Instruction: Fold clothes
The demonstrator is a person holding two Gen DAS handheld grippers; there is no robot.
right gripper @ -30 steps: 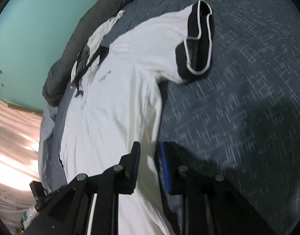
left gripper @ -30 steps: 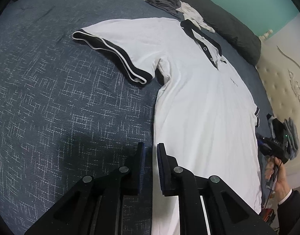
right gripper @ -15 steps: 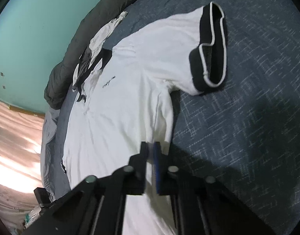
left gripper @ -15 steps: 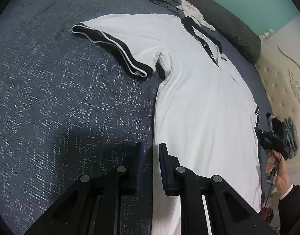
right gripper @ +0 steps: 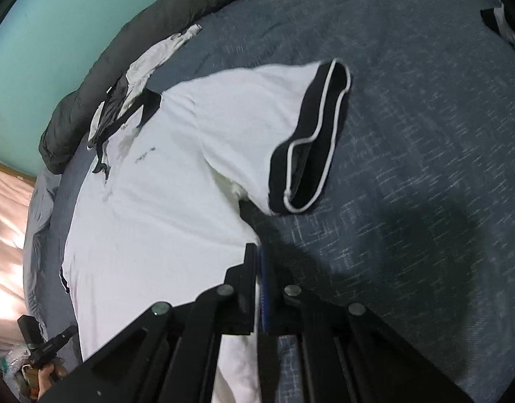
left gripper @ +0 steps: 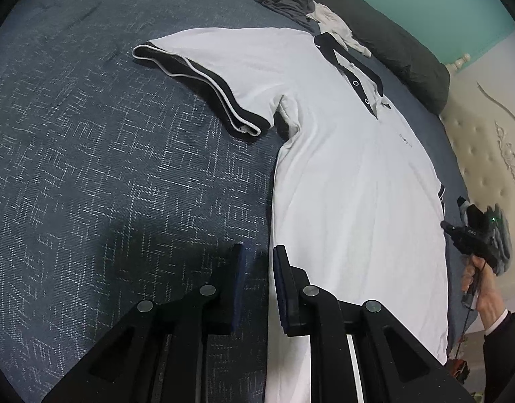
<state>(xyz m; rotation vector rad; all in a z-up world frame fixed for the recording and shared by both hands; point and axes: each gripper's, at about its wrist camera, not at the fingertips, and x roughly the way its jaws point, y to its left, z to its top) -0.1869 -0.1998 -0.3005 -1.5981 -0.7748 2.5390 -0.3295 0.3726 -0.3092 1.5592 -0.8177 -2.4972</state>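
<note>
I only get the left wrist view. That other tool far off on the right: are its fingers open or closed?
Observer: Closed. In the right wrist view, the right gripper has its fingers together at the side edge of the white shirt, not far from the armpit. I cannot tell whether cloth is pinched.
Visitor: And the sleeve on that side?
Observer: That sleeve lies flat on the bedspread, with its black cuff gaping open.
</note>
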